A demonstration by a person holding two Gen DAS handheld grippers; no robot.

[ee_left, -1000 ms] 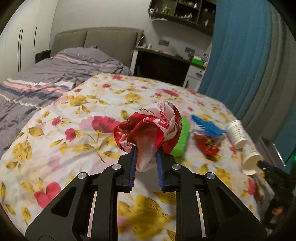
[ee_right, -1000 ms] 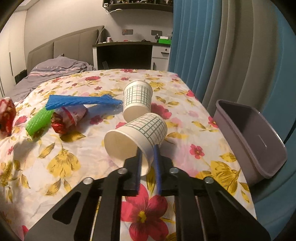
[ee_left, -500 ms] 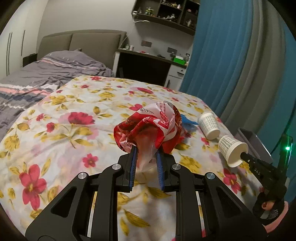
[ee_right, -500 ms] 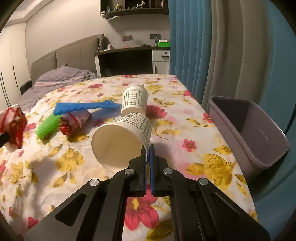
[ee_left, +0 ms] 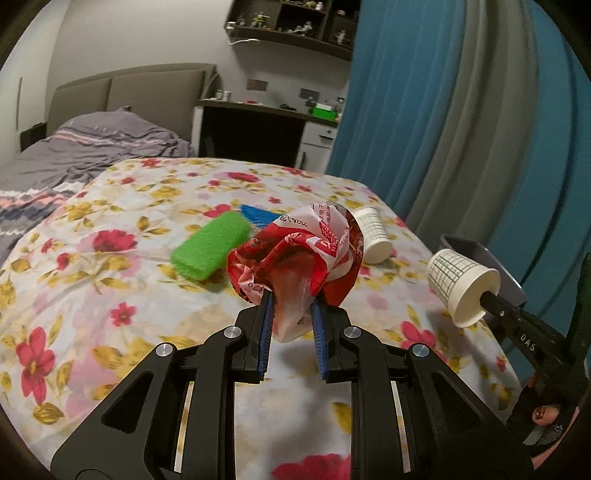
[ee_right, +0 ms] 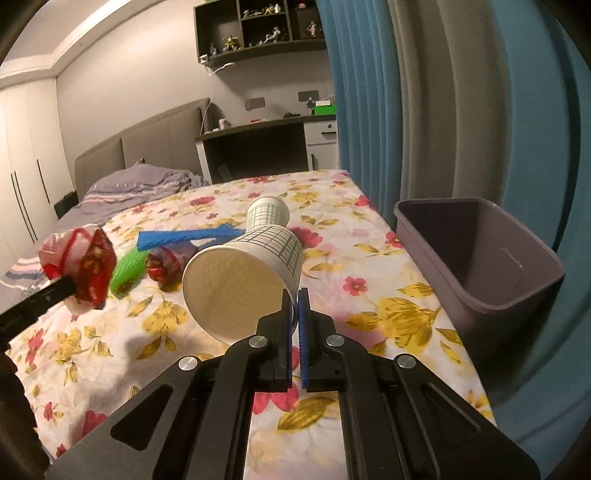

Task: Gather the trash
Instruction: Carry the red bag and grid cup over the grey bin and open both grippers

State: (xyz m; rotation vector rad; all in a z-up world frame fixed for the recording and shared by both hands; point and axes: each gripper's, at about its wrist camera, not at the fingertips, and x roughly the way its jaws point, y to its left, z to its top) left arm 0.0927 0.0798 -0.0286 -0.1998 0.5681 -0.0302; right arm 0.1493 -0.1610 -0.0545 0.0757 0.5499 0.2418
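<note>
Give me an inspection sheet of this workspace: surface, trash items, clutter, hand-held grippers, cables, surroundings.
Surface: floral bedsheet, wrinkled.
Job's things: red snack wrapper and paper cup held above the bed; second paper cup, green foam net, blue foam net and another red wrapper lie on the sheet; grey bin at the bedside, nothing seen inside.
Clutter: grey striped duvet bunched at the headboard.
Grippers: left hand-held gripper clamps the wrapper; right hand-held gripper pinches the cup's rim, jaws just closed.
Cables: white cord beside the headboard.
Surroundings: desk, shelf of figurines, blue curtain.
</note>
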